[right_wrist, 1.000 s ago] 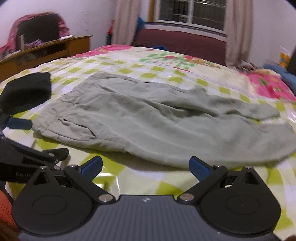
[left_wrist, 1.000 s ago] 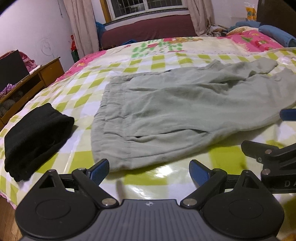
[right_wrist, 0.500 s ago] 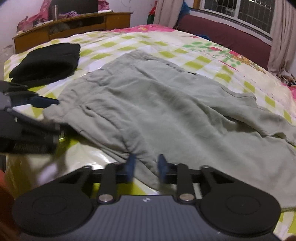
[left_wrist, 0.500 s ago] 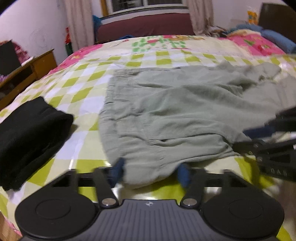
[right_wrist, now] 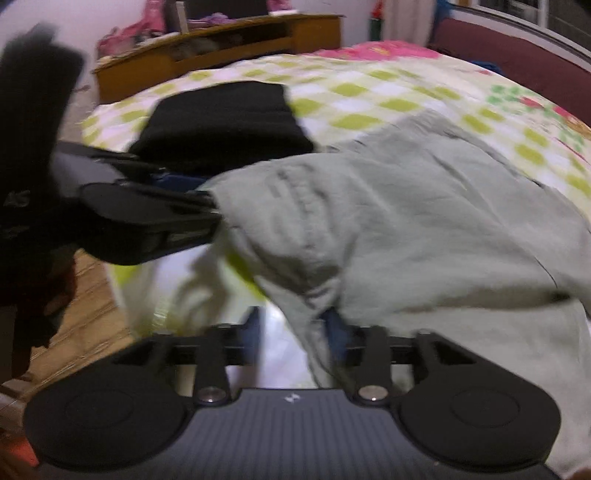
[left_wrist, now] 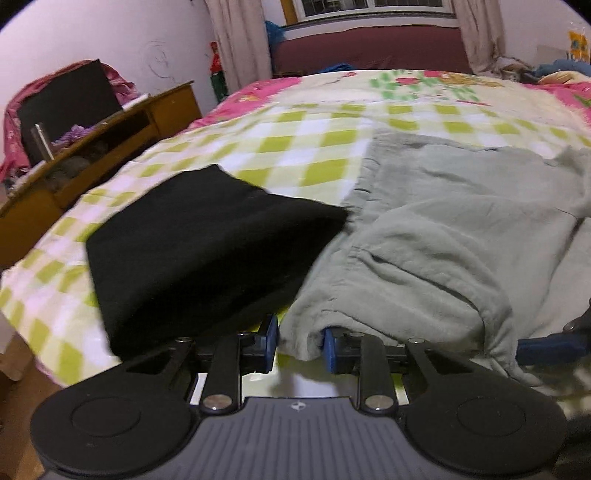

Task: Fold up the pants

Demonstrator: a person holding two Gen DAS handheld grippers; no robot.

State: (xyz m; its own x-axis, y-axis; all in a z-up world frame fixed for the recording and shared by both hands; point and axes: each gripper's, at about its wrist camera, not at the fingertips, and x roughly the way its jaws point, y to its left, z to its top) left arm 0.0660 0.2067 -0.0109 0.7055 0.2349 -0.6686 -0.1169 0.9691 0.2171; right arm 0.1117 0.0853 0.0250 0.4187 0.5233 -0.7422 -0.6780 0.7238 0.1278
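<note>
**Camera placement: two wrist views, low over bed edge**

Left wrist view: mounted behind left gripper (left_wrist: 300,341), looking forward along the fingers, low and close above the checked bedspread (left_wrist: 295,147). Faces toward the window (left_wrist: 373,3) at 12 o'clock; wooden desk (left_wrist: 110,147) at 10 o'clock. Very near the grey pants (left_wrist: 443,229); folded black garment (left_wrist: 207,236) close at 11 o'clock.

Right wrist view: mounted behind right gripper (right_wrist: 291,332), equally low and close, turned more leftward; desk (right_wrist: 221,48) at 12 o'clock, floor (right_wrist: 81,302) at 9 o'clock. Blurred.

Shared: pants waist end, black garment, bedspread, desk. Left gripper (right_wrist: 155,218) seen at 10 o'clock in right view; right gripper's finger (left_wrist: 550,345) at 3 o'clock in left view.
</note>
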